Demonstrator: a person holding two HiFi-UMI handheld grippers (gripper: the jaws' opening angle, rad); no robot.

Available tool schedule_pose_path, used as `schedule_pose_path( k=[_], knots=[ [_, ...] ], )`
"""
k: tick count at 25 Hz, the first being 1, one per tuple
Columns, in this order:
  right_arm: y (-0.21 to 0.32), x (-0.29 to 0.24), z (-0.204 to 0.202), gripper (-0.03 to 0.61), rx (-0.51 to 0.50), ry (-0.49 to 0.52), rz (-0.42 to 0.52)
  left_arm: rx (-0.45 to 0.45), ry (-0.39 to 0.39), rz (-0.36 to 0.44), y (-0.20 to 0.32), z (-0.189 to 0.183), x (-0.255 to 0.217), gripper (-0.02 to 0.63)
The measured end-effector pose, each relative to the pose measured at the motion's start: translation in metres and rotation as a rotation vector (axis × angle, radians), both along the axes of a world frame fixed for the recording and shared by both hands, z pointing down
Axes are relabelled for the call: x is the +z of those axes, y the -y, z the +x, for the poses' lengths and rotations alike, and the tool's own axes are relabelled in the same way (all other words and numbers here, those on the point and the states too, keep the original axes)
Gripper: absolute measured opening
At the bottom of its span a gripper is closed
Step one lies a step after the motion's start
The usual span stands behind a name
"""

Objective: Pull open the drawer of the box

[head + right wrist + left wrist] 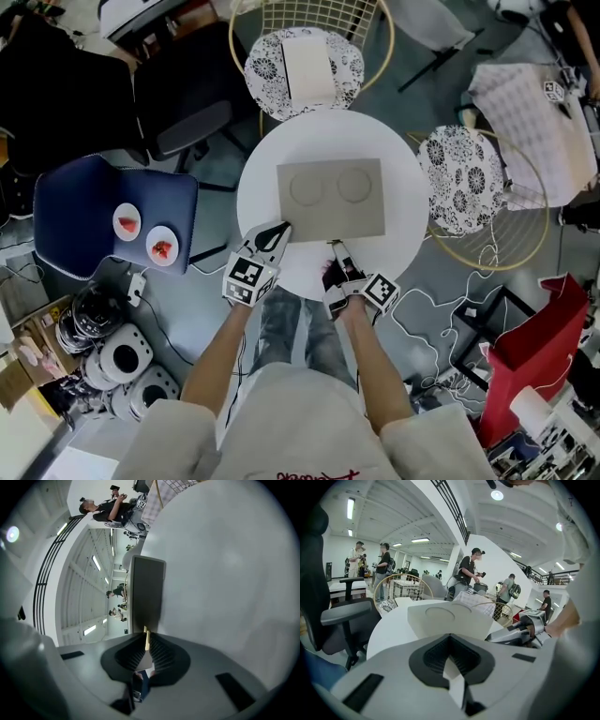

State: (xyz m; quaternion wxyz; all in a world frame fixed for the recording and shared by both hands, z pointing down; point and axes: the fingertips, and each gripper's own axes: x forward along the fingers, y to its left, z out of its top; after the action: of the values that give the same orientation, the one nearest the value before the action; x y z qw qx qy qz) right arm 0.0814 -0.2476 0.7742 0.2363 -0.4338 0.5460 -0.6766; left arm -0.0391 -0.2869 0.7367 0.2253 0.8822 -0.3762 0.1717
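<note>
One flat beige box (331, 197) with two round impressions in its top lies at the middle of a round white table (262, 155). From above, its outline is a plain rectangle, with the drawer not pulled out.

The right gripper (335, 246) meets the box's near edge, right of centre. In the right gripper view its jaws are pinched together on a thin tan tab (146, 638) that sticks out from the box's dark front face.

The left gripper (280, 229) sits at the box's near left corner. Its jaws are closed tip to tip with nothing between them, and the box is just beyond.

Two wire chairs with patterned cushions (302, 66) stand at the table's far and right sides. A blue chair (89, 202) at the left carries two small plates.
</note>
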Motion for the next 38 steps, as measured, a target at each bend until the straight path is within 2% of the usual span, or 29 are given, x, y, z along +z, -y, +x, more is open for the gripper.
schedule_pose_path(
  k=[10,31,38],
  knots=[
    [-0.008,-0.002,-0.001,0.037,0.003,0.022,0.005,-0.022,-0.001,-0.014,0.003,0.000,0.000,0.011],
    [-0.129,0.003,0.010,0.037,0.003,0.048,-0.069,-0.037,0.016,-0.021,0.008,0.001,0.000,0.011],
    [-0.132,0.006,0.010,0.037,0.008,0.052,-0.072,-0.040,0.018,-0.014,0.009,0.001,0.002,0.011]
  ],
)
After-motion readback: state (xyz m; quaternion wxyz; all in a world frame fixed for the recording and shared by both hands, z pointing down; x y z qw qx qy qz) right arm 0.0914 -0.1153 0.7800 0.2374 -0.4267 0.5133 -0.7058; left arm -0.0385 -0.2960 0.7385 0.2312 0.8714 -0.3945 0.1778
